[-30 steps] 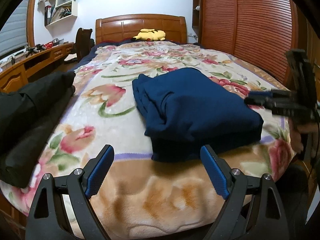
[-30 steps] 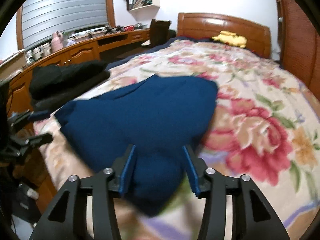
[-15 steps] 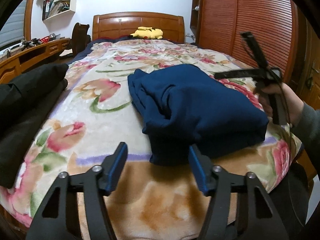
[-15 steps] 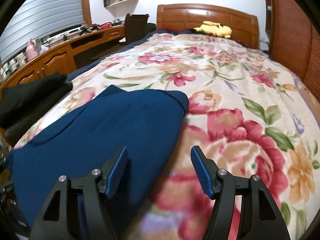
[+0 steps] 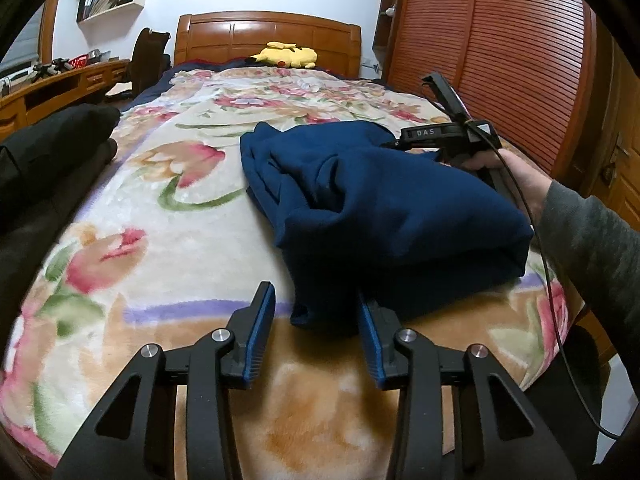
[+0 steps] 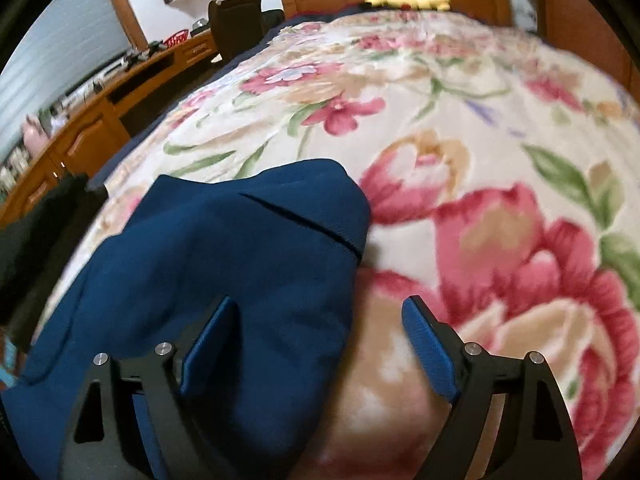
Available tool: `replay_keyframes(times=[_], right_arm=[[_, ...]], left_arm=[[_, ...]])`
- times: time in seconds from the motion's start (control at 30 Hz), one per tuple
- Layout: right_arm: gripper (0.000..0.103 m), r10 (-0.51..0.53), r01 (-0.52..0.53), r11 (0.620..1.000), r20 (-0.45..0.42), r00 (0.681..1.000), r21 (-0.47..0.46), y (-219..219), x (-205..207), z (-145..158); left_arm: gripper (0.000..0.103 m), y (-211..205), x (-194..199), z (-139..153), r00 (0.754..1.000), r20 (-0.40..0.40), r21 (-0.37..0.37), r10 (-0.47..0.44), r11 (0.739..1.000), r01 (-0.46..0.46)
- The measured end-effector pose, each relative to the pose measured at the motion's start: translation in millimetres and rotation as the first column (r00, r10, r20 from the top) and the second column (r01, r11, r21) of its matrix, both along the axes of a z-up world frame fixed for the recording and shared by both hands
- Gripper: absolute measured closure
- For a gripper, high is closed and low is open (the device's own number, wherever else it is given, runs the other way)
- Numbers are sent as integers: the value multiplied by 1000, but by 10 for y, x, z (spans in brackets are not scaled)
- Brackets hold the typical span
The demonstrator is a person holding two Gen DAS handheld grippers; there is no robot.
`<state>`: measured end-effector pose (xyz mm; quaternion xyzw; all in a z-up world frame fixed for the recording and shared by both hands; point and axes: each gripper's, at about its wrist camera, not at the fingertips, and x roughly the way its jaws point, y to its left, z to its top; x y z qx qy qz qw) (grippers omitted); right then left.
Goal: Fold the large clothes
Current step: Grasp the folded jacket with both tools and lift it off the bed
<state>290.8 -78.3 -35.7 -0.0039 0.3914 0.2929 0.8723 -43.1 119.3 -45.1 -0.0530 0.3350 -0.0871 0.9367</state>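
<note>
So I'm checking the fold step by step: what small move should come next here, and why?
Probably ease the left gripper forward and close it on the near corner of the blue garment. Its jaws stand open just short of that corner, holding nothing, while the right gripper, also open, sits at the bundle's far edge on the floral blanket.

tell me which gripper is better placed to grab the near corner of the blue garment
Left, most likely. The left gripper is open with its jaws on either side of the near corner of the blue garment. The right gripper, also open, is over the garment's far edge.
</note>
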Motion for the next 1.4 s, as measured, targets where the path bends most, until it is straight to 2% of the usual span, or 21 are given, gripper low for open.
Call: replay_keyframes(times=[0.17, 0.27, 0.37, 0.4, 0.43, 0.47, 0.5, 0.6, 0.73, 0.83, 1.13, 1.27, 1.4], right_arm=[[17, 15, -14, 999, -36, 999, 36, -51, 50, -40], [25, 28, -26, 999, -45, 999, 48, -49, 59, -48], [39, 54, -50, 997, -65, 996, 61, -49, 38, -45], [51, 72, -67, 995, -73, 995, 75, -43, 29, -48], [63, 86, -79, 993, -75, 993, 85, -36, 11, -31], [70, 96, -90, 992, -68, 993, 85, -21, -11, -12], [81, 107, -103, 992, -52, 993, 74, 5, -47, 13], [94, 80, -80, 997, 38, 996, 1, 80, -177, 154], [96, 58, -63, 998, 165, 985, 23, 123, -393, 512], [96, 79, -72, 997, 216, 973, -41, 276, -516, 685], [96, 152, -123, 987, 359, 921, -102, 929, -828, 1176], [96, 198, -159, 979, 425, 883, -126, 1383, -979, 1483], [96, 229, -196, 974, 485, 844, -118, 1920, -1094, 1774]], left_arm=[[61, -24, -1, 10, 1000, 1, 8, 0, 1000, 0], [61, -20, 0, 3, 1000, 0, 5, 1, 1000, -1], [62, -2, 8, 1, 1000, 0, -6, 0, 1000, 0], [67, 1, 10, 0, 1000, -1, -17, -8, 1000, 8], [80, 2, 17, -4, 999, -9, -45, -35, 998, 34], [85, 3, 22, -7, 999, -14, -56, -35, 998, 34], [87, -7, 19, 6, 999, -9, -56, -35, 998, 34], [91, -39, -38, 100, 999, 30, -34, -32, 999, 33], [92, 74, -91, 252, 997, 78, -54, -16, 998, 20], [93, 244, -110, 393, 993, 120, -42, 17, 999, -12], [94, 1136, -158, 1047, 965, 228, 30, 133, 989, -144], [94, 1592, -171, 1339, 942, 264, 73, 209, 969, -235], [94, 2097, -272, 1559, 902, 294, 86, 317, 931, -355]])
